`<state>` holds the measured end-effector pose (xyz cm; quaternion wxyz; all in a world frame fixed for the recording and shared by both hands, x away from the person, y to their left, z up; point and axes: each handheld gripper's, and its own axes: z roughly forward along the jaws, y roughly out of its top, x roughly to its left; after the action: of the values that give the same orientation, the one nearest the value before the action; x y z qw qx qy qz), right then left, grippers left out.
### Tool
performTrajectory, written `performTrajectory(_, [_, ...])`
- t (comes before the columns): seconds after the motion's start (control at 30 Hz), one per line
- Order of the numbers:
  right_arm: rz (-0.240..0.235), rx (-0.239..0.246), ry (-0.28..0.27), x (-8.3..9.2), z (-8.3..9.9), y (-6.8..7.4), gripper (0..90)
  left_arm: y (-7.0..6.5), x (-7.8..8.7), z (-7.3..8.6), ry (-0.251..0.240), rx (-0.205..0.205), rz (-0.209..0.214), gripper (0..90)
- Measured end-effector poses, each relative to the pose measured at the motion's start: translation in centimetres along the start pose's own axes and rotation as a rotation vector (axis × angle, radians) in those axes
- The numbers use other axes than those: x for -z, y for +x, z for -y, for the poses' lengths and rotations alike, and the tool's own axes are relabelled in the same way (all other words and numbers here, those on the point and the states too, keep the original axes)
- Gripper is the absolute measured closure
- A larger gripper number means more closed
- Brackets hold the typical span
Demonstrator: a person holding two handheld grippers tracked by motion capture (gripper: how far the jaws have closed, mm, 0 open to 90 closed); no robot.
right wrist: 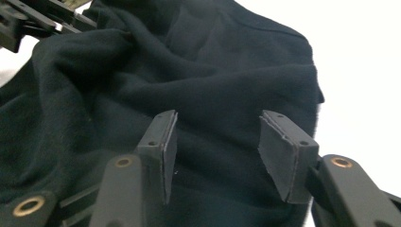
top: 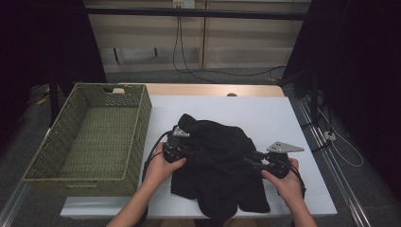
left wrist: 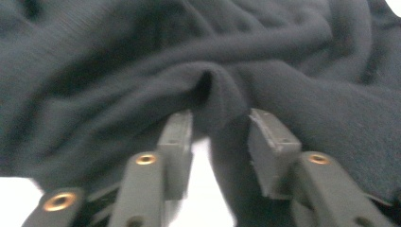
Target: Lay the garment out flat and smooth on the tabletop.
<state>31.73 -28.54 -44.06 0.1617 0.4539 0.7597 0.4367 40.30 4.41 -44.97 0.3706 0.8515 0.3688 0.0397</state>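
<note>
While the crumpled black knit garment (top: 217, 163) lies bunched in the middle of the white table top (top: 293, 123), both hands work at its two sides. It sits just right of the green woven basket (top: 90, 137), apart from it, with its near hem reaching toward the table's front edge.

Seen through the left gripper view, a raised fold of the cloth (left wrist: 213, 94) stands between the jaws of the left gripper (left wrist: 220, 137); the pads flank it at a narrow spread, and I cannot tell whether they already press it. The right gripper (right wrist: 217, 146) hovers over the garment's right side with its jaws spread and nothing pinched between them, only flat cloth behind.

To my eye this is a re-gripping step: one side being taken up, the other let go, probably ahead of straightening or folding the piece, perhaps with the basket as its end. The next move calls for the left jaws to close firmly on that fold, and for the right gripper to find an edge or corner instead of the flat middle, or it will gather several layers at once.
</note>
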Motion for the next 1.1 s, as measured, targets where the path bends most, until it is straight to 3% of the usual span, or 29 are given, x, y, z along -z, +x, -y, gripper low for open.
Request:
performTrajectory(0.1, [-0.008, 0.015, -0.006, 0.0, -0.1, 0.4, 45.1, 0.1, 0.0, -0.2, 0.013, 0.023, -0.009, 81.9])
performTrajectory(0.17, [-0.016, 0.022, -0.011, 0.1, -0.1, 0.6, 43.9, 0.2, 0.2, -0.2, 0.012, 0.03, -0.018, 86.9])
performTrajectory(0.33, [-0.038, 0.039, -0.008, -0.2, -0.1, 1.1, 36.3, 1.0, 2.1, -0.6, -0.017, 0.07, -0.044, 88.6])
performTrajectory(0.4, [-0.057, 0.045, -0.01, -0.4, -0.2, 1.4, 34.8, 1.5, 3.0, -0.7, -0.029, 0.068, -0.073, 88.7])
performTrajectory(0.5, [-0.079, 0.071, -0.006, -0.9, -0.4, 2.1, 31.8, 2.1, 3.8, -0.7, -0.054, 0.096, -0.1, 88.6])
performTrajectory(0.63, [-0.1, 0.109, 0.013, -2.0, -0.5, 3.2, 29.0, 2.5, 4.0, -0.4, -0.037, 0.116, -0.103, 88.6])
performTrajectory(0.83, [-0.138, 0.166, 0.093, -4.2, -0.1, 4.7, 28.9, 2.2, 4.7, -0.3, -0.032, 0.106, -0.103, 88.5])
performTrajectory(0.9, [-0.119, 0.208, 0.144, -4.9, 0.0, 5.1, 28.9, 2.0, 4.9, -0.2, -0.037, 0.11, -0.107, 88.5])
performTrajectory(0.97, [-0.108, 0.239, 0.147, -5.0, 0.0, 5.7, 36.1, 1.9, 5.1, -0.2, -0.026, 0.096, -0.111, 88.4])
performTrajectory(1.1, [-0.133, 0.238, 0.131, -4.7, 0.1, 6.0, 64.1, 1.7, 5.1, -0.2, -0.036, 0.083, -0.106, 85.1])
